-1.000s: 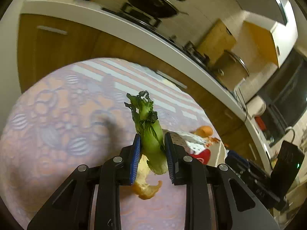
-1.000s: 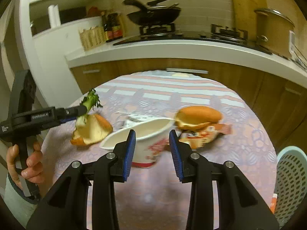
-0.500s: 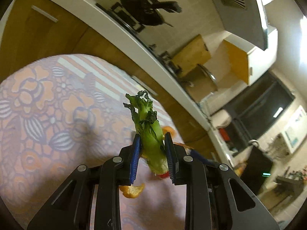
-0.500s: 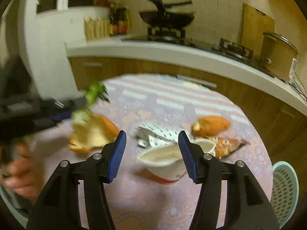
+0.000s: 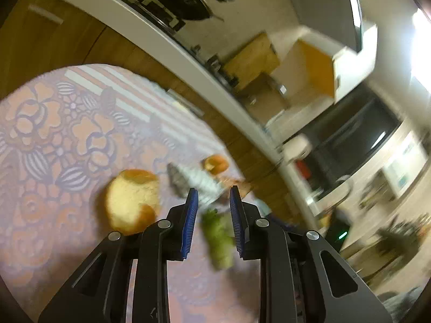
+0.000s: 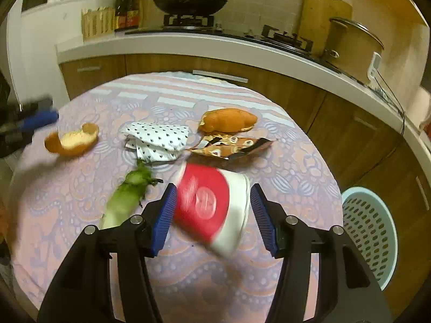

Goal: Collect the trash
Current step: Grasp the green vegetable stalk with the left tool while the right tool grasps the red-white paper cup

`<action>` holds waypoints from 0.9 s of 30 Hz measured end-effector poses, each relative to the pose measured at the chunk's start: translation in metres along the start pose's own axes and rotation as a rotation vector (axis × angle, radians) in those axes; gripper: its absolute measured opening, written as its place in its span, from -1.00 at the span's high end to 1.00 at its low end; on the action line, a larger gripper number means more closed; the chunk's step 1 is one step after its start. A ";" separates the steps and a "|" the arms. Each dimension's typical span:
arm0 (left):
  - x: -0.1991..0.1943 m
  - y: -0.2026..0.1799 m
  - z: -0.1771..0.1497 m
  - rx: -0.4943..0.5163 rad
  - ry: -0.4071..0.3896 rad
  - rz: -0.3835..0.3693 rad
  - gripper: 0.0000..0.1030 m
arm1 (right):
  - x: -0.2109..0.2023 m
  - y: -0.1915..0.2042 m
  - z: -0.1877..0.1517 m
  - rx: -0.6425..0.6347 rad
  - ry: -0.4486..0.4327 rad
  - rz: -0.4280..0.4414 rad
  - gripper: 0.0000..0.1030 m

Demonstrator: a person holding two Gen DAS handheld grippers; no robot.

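The right gripper point(image 6: 211, 214) has just been opening, now spread around the tipped red-and-white paper cup point(image 6: 212, 204) on the tabletop point(image 6: 282, 161) — close squarely across its body, near the pale blue perforated basket point(image 6: 369, 231).

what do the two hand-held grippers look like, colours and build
Both look alike. The left hand-held gripper and the right hand-held gripper each have two matte black angular plastic fingers with open triangular cut-outs and round silver screw heads. Each finger ends in a flat bright blue ribbed pad on its inner face. No cables, markings or sleeves show.
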State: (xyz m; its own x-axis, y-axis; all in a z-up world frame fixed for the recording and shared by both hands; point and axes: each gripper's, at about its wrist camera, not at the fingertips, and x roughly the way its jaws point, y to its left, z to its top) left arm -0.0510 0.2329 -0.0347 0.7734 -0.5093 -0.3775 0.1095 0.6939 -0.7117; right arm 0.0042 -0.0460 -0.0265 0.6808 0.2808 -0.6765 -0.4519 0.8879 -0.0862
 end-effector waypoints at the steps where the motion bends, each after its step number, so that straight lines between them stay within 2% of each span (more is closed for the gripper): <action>1: 0.003 -0.006 -0.003 0.030 0.018 0.024 0.33 | -0.003 -0.001 0.000 0.006 -0.008 0.005 -0.03; 2: 0.005 -0.015 -0.007 0.068 0.028 0.048 0.26 | -0.009 -0.003 0.001 0.011 -0.027 0.016 -0.03; 4: 0.011 -0.026 -0.013 0.109 0.047 0.058 0.26 | -0.019 -0.004 0.003 0.008 -0.065 0.026 -0.03; 7: 0.032 -0.042 -0.025 0.162 0.121 0.100 0.25 | -0.029 -0.007 0.004 0.004 -0.099 0.023 -0.03; 10: 0.062 -0.055 -0.041 0.202 0.205 0.131 0.20 | -0.029 -0.015 0.004 0.035 -0.093 0.014 -0.03; 16: 0.108 -0.071 -0.066 0.247 0.316 0.190 0.03 | -0.030 -0.041 -0.006 0.112 -0.069 0.014 -0.03; 19: 0.123 -0.079 -0.072 0.294 0.338 0.273 -0.01 | -0.029 -0.049 -0.009 0.141 -0.062 0.043 -0.03; 21: 0.129 -0.081 -0.075 0.324 0.337 0.332 0.16 | -0.026 -0.050 -0.010 0.151 -0.049 0.067 -0.03; 22: 0.131 -0.084 -0.076 0.339 0.340 0.348 0.55 | -0.023 -0.050 -0.010 0.154 -0.037 0.081 -0.03; 25: 0.128 -0.078 -0.075 0.315 0.343 0.324 0.57 | -0.016 -0.048 -0.011 0.167 -0.011 0.125 -0.05; 27: 0.119 -0.072 -0.070 0.291 0.312 0.335 0.59 | -0.011 -0.044 -0.013 0.162 0.005 0.144 -0.06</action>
State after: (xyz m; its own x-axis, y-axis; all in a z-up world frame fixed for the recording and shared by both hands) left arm -0.0100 0.0869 -0.0701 0.5783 -0.3318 -0.7453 0.0911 0.9341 -0.3452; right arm 0.0094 -0.0928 -0.0246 0.6127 0.4075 -0.6771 -0.4453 0.8859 0.1301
